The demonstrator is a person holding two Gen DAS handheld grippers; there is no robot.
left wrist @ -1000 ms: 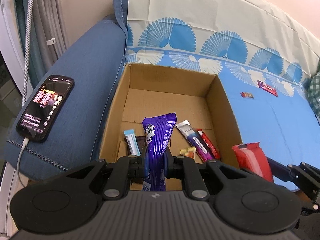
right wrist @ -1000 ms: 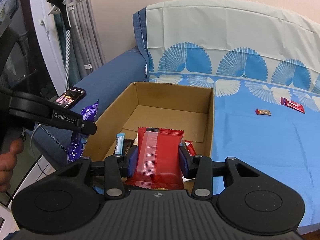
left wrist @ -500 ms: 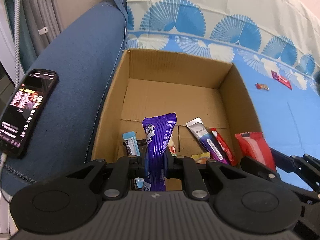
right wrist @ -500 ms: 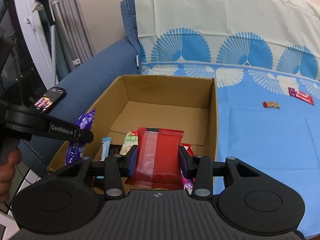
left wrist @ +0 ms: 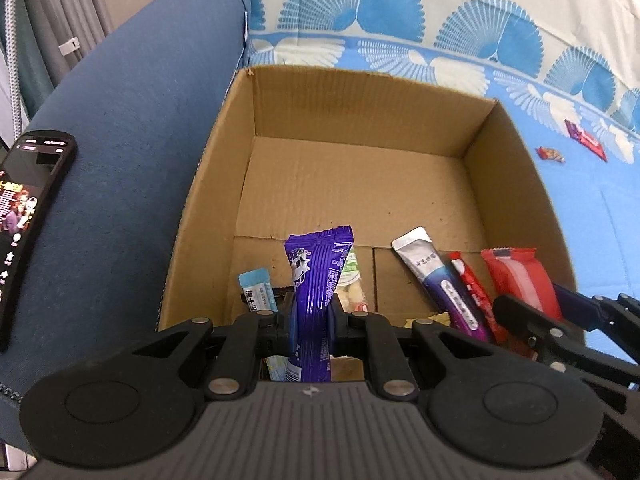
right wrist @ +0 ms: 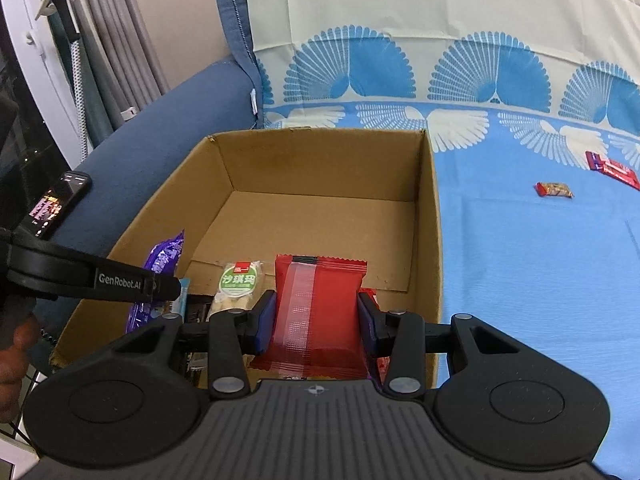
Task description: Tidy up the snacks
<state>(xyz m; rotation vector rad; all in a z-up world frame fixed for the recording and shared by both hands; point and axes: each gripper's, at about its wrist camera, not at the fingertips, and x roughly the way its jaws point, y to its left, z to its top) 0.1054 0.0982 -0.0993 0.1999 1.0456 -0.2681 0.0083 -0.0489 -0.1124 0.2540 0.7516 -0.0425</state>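
1. The left gripper (left wrist: 311,320) is squeezed nearly closed on a purple snack packet (left wrist: 316,280), one finger on each side of it.
2. The right gripper (right wrist: 317,316) is open about halfway and pinches a red snack packet (right wrist: 320,312) between its blue pads (right wrist: 266,320).
3. Both packets are held over the near end of the cardboard box (left wrist: 516,184).
4. Inside the box, near that end, lie a small blue packet (left wrist: 258,290), a green-label snack (right wrist: 239,286) with writing I cannot read, and a silver and purple bar (left wrist: 438,280).
5. Two little snacks (right wrist: 554,190) lie on the blue cloth, well apart from the box.
6. The left gripper's arm says "GenRobot.AI" (right wrist: 120,282).
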